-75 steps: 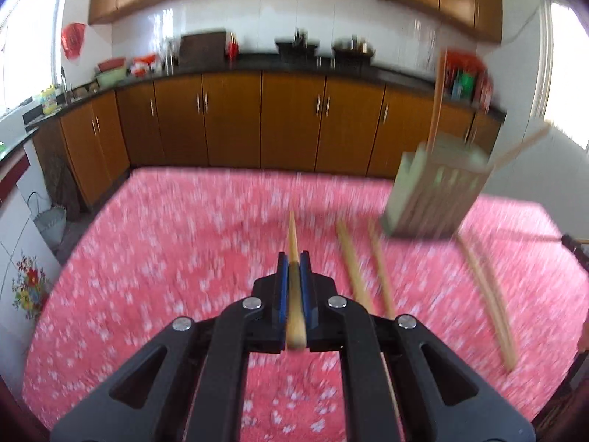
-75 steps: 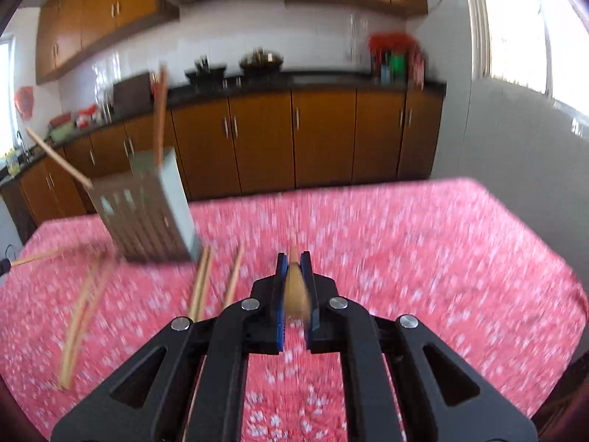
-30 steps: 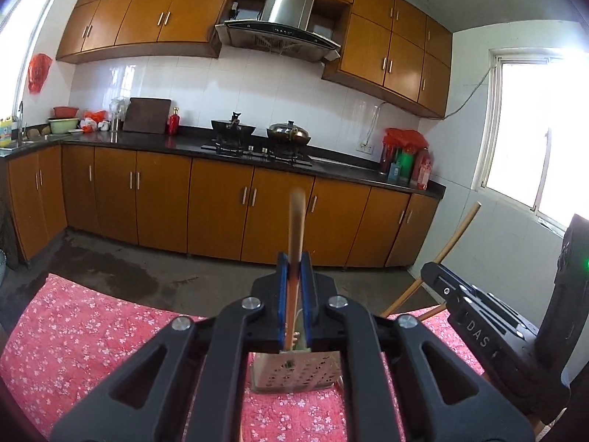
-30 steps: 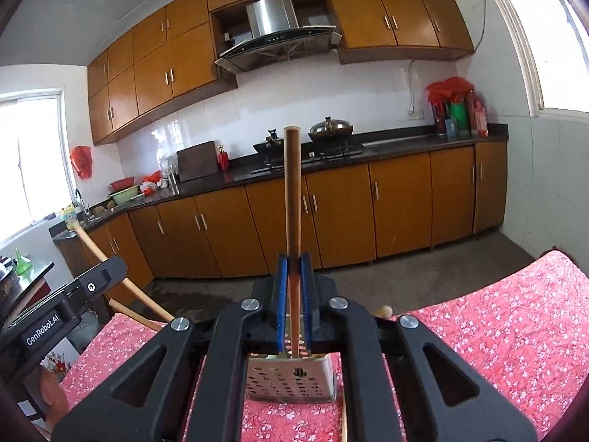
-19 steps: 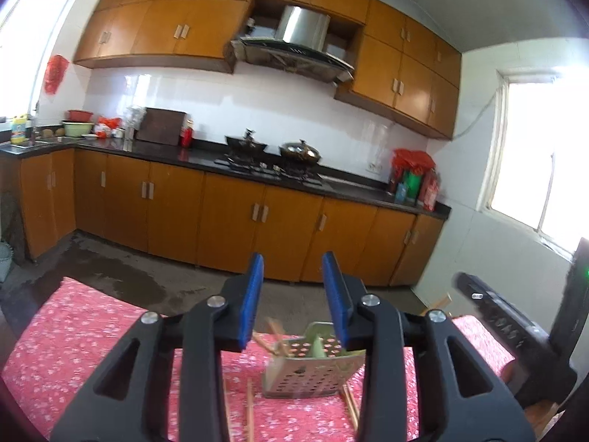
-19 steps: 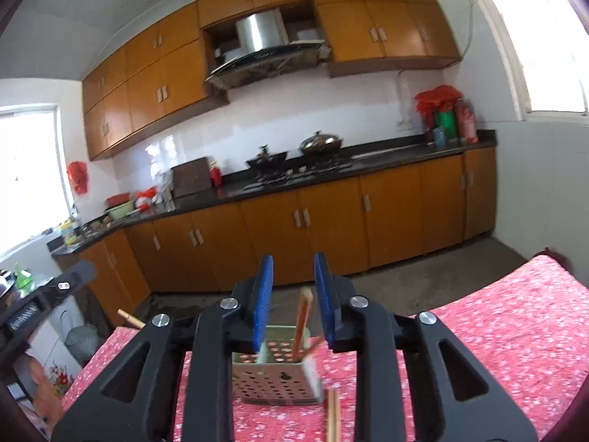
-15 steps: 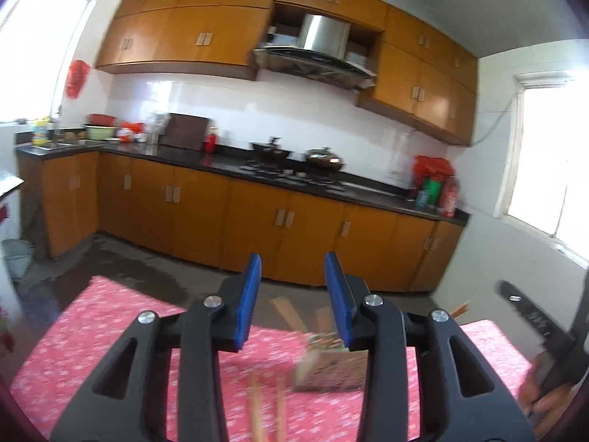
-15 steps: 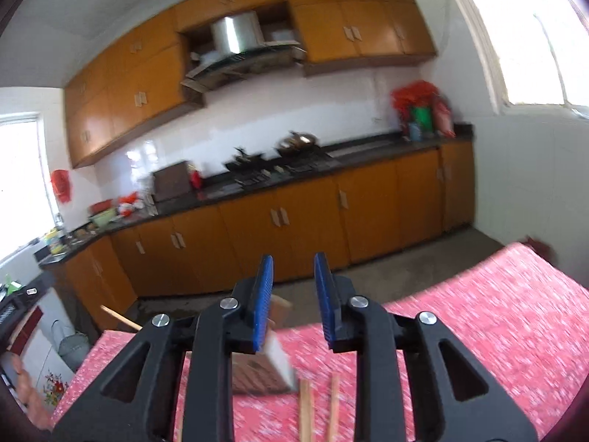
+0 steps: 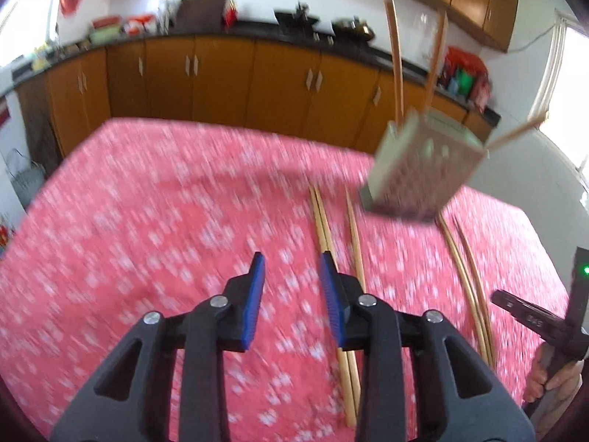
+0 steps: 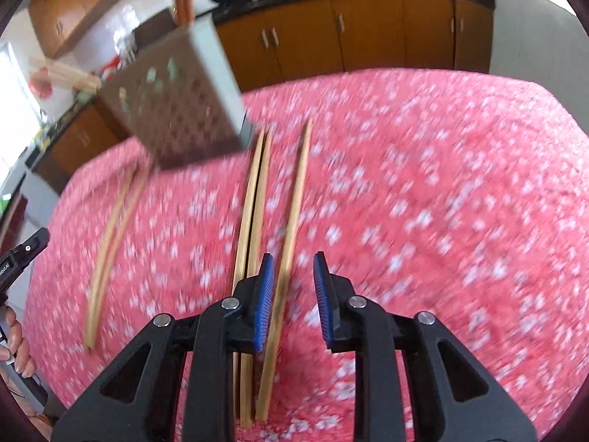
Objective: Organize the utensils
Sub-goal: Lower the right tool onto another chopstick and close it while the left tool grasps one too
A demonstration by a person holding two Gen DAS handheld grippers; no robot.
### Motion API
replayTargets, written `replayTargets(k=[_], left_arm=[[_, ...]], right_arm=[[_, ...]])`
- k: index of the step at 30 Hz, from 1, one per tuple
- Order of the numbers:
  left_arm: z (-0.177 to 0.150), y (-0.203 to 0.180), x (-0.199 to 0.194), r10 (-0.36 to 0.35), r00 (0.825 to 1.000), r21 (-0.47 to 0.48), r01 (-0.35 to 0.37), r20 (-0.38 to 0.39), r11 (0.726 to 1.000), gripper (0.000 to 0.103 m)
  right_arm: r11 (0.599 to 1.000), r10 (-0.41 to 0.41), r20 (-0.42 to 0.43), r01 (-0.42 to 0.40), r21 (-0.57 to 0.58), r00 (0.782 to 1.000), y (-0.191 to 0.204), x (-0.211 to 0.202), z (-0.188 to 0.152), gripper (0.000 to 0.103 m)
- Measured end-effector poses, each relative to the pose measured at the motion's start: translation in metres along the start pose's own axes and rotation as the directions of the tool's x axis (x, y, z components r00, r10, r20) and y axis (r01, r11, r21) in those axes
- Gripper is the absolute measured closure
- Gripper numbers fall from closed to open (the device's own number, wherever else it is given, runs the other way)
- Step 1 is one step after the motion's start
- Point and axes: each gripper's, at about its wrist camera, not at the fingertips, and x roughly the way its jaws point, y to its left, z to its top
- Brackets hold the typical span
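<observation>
A grey perforated utensil holder (image 9: 419, 169) stands on the red floral tablecloth (image 9: 147, 221) with wooden chopsticks (image 9: 395, 55) sticking up out of it. It also shows in the right wrist view (image 10: 173, 103). Several loose chopsticks lie on the cloth: three near the middle (image 9: 324, 228) (image 10: 257, 202) and a pair further over (image 9: 467, 269) (image 10: 110, 232). My left gripper (image 9: 291, 294) is open and empty above the cloth, just left of the middle chopsticks. My right gripper (image 10: 292, 302) is open and empty, with one chopstick (image 10: 291, 228) running between its fingers below.
Wooden kitchen cabinets (image 9: 221, 77) and a dark countertop run behind the table. The other hand-held gripper shows at the right edge of the left wrist view (image 9: 541, 320) and at the left edge of the right wrist view (image 10: 18, 254). Both views are motion-blurred.
Both grippers let go of their chopsticks into the holder, opened, and have tilted down from the kitchen wall towards the loose chopsticks on the cloth.
</observation>
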Motion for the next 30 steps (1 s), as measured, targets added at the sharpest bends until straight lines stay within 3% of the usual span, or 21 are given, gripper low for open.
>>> replayTargets(k=[2,4,7,12,18,24,30], left_arm=[[-0.012,-0.003,0.009,-0.027,0.999,-0.001,0.027,-0.033,1.0,0.075],[-0.021,-0.006,0.015,-0.05,0.997,0.002,0.05,-0.059,0.999,0.077],[-0.026,-0.015,0.019,-0.064,0.994,0.012,0.066,-0.085,0.998,0.081],[-0.031,-0.032,0.027,-0.063,0.991,0.062,0.071,-0.121,0.996,0.085],[-0.038,-0.044,0.033,0.005,0.989,0.138,0.016,-0.151,0.99,0.088],[-0.037,-0.047,0.033,0.031,0.986,0.154,-0.006,-0.161,0.988,0.088],[-0.039,-0.048,0.038,0.044,0.985,0.159,-0.017,-0.168,0.987,0.09]], right_arm=[[0.999,-0.02,-0.012,0.02,-0.028,1.0,0.006,0.006,-0.005,0.083],[0.995,-0.076,0.008,0.076,-0.069,0.997,0.01,0.008,-0.007,0.095],[0.991,-0.135,0.021,0.135,-0.017,0.991,-0.002,0.008,-0.002,0.095],[0.99,-0.143,0.024,0.144,-0.009,0.989,-0.009,0.007,0.001,0.095],[0.988,-0.151,0.03,0.152,-0.023,0.988,-0.007,0.007,-0.002,0.095],[0.984,-0.167,0.038,0.17,-0.062,0.985,0.001,0.002,-0.008,0.095],[0.988,-0.13,0.041,0.133,-0.076,0.991,0.002,-0.003,-0.018,0.095]])
